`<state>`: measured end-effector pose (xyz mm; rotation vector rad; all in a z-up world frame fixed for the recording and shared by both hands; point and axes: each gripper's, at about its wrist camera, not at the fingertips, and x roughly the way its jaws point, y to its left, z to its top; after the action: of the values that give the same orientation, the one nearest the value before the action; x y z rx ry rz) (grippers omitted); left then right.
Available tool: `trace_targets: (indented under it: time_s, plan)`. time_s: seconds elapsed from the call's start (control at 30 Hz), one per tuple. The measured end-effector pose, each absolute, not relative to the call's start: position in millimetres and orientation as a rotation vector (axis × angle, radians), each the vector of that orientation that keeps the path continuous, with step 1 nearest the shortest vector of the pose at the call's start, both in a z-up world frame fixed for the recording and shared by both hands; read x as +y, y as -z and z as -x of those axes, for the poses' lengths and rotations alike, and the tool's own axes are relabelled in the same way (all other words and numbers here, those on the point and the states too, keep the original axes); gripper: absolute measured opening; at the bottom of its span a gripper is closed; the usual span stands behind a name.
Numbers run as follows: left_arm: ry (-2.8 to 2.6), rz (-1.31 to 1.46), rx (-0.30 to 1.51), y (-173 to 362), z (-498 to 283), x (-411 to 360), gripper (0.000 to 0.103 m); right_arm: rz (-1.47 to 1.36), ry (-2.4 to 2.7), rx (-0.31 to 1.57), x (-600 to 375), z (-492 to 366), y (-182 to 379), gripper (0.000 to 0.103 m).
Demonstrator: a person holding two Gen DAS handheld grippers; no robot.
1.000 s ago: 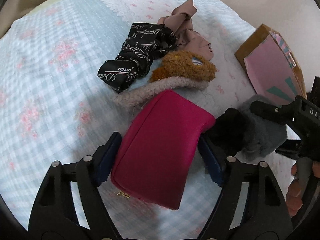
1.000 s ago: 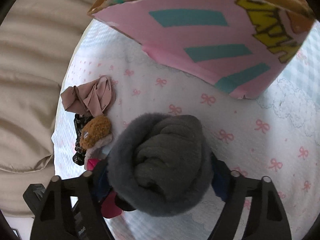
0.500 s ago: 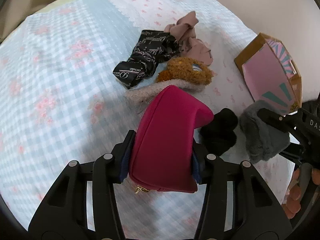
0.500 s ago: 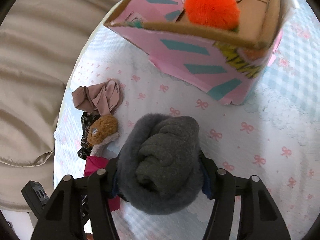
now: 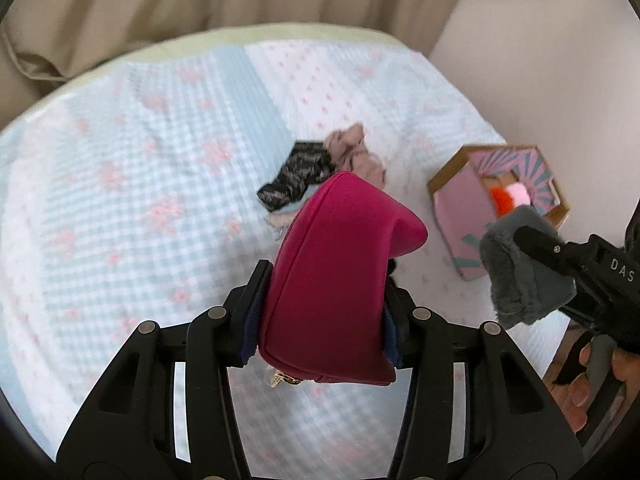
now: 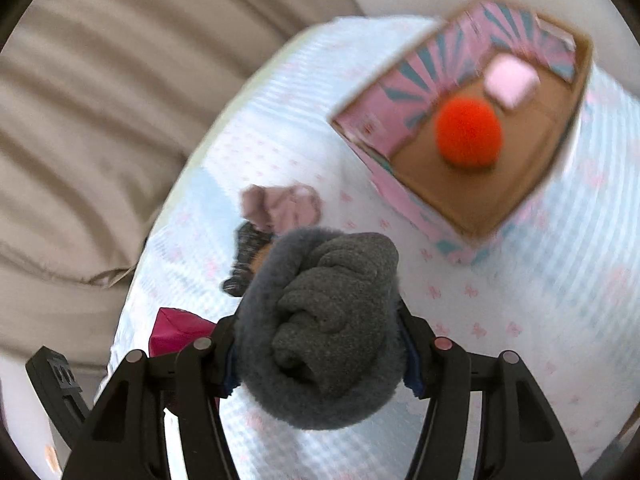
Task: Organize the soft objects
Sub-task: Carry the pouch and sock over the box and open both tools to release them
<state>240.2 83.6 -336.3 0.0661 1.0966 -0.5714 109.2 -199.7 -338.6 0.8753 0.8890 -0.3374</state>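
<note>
soft even daylight, no glare, motion blur across both views (worst upper right), fisheye bending, dark vignette corners

Blurred by motion: cardboard box (image 6: 532,184) and orange pompom (image 6: 468,132). Mostly hidden behind magenta pouch (image 5: 336,280): beige fuzzy item (image 5: 278,221). Cut off by frame edge: right hand (image 5: 588,384).

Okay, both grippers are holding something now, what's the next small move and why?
Probably carry the right gripper forward over the open box and release the grey sock there. It is clamped and lifted off the bed, the box holds only an orange pompom and a pink item, and the left gripper with its pink pouch sits farther away.
</note>
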Motion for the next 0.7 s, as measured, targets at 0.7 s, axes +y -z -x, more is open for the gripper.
trace_targets:
  time_s: [0.7]
  plan:
    - [0.242,0.146,0.962,147,-111,44,0.044,-0.32,-0.054,0.912,-222,-71,151,0.057]
